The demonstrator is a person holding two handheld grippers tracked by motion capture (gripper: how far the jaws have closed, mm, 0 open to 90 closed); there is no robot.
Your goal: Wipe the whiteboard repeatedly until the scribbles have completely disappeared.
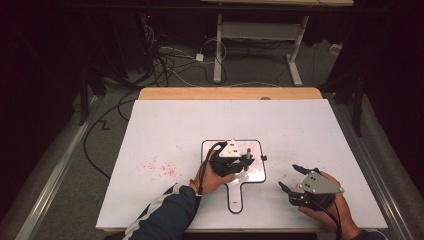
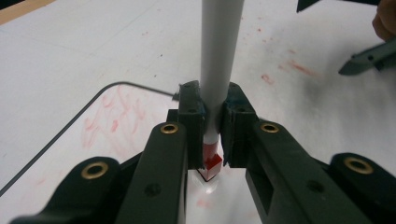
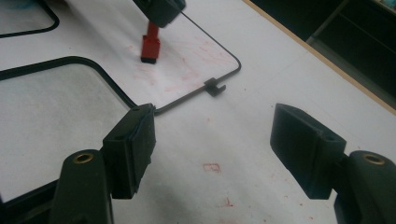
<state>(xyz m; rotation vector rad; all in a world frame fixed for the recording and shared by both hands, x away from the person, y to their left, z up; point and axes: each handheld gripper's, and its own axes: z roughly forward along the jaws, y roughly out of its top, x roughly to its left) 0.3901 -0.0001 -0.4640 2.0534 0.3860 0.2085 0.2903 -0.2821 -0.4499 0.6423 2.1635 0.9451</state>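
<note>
A small whiteboard paddle with a black rim and faint red smears lies near the table's front. My left gripper is over it, shut on a white marker. The marker's red end points down and touches the board's surface. In the right gripper view that red end stands on the board below the left gripper. My right gripper is open to the right of the board, just above the table. Nothing is between its jaws.
Red marker smudges dot the white table left of the board. A small black clip sits on the board's right edge. The table's wooden far edge borders a floor with cables and another desk's legs.
</note>
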